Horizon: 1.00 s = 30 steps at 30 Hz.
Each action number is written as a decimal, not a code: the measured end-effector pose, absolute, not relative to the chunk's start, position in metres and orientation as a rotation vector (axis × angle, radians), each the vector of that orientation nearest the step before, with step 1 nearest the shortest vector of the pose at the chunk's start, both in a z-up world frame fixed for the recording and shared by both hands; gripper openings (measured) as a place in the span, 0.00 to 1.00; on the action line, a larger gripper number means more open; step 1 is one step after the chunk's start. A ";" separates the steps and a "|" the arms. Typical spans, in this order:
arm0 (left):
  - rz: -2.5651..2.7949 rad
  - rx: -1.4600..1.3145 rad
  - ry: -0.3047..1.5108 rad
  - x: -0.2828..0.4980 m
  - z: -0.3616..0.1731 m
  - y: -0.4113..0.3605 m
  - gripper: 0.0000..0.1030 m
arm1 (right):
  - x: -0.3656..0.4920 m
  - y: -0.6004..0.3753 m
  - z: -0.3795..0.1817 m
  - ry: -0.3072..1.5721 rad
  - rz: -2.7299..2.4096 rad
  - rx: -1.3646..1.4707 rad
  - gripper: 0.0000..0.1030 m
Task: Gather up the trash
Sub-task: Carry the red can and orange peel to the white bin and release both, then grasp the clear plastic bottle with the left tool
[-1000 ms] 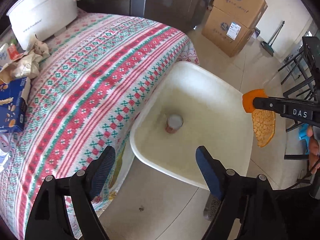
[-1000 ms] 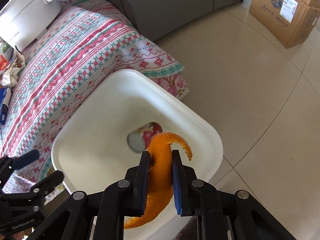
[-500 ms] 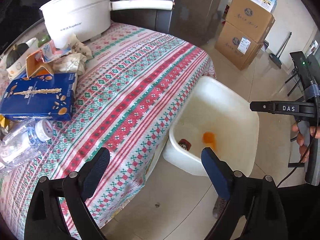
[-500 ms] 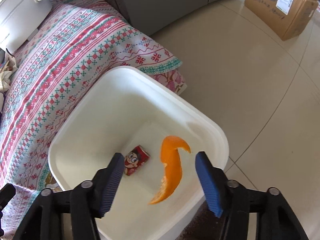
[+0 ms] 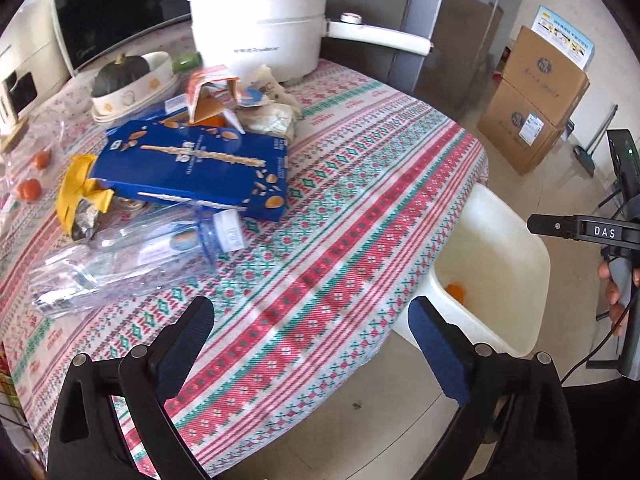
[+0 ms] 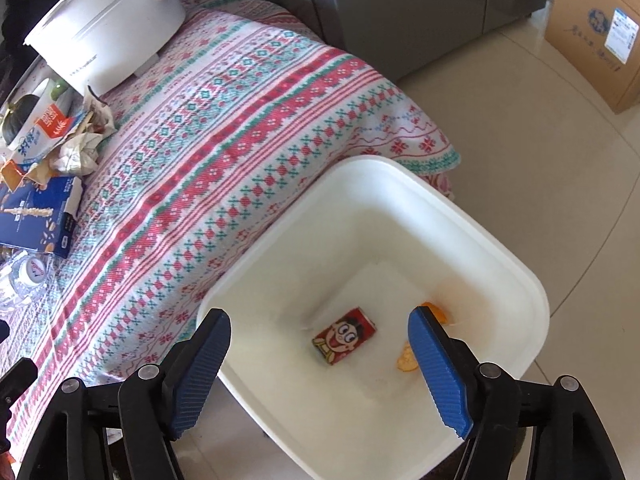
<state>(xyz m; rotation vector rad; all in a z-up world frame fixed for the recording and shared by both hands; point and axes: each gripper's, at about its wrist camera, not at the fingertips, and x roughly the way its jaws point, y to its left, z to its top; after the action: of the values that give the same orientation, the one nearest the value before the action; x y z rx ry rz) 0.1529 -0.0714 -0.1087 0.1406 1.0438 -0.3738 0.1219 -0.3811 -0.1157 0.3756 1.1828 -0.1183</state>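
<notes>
A white bin (image 6: 500, 264) stands on the floor beside the table; it also shows in the left wrist view (image 5: 520, 248). In it lie a red can (image 6: 344, 335) and an orange peel (image 6: 406, 358), also seen in the left wrist view (image 5: 456, 291). My right gripper (image 6: 320, 364) is open and empty above the bin. My left gripper (image 5: 308, 344) is open and empty over the table's near edge. On the table lie a blue box (image 5: 196, 168), a clear plastic bottle (image 5: 132, 256), a yellow wrapper (image 5: 78, 192) and crumpled paper (image 5: 268, 116).
A white electric pot (image 5: 260, 24) with a long handle stands at the table's back. A bowl with a squash (image 5: 128, 76) and a microwave (image 5: 112, 4) are at back left. Cardboard boxes (image 5: 536, 92) stand on the floor at right.
My right gripper opened and dropped the orange peel into the bin. My left gripper swung left from over the bin to the table, bringing the trash pile into view.
</notes>
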 end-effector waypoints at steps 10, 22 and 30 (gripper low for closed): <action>-0.296 0.283 0.943 0.162 -0.106 -0.008 1.00 | 0.145 -0.331 -0.106 1.178 -0.039 0.351 0.79; -0.409 0.664 1.021 0.221 -0.137 0.030 1.00 | 0.168 -0.283 -0.091 1.150 0.052 0.266 0.81; -0.438 0.704 1.136 0.255 -0.154 0.022 1.00 | 0.170 -0.277 -0.092 1.156 0.082 0.217 0.82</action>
<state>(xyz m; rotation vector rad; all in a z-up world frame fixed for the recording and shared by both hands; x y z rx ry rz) 0.2549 0.0220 -0.1542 0.7042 1.1363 -0.4383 0.1701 -0.2765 -0.0919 0.2168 1.1559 0.0819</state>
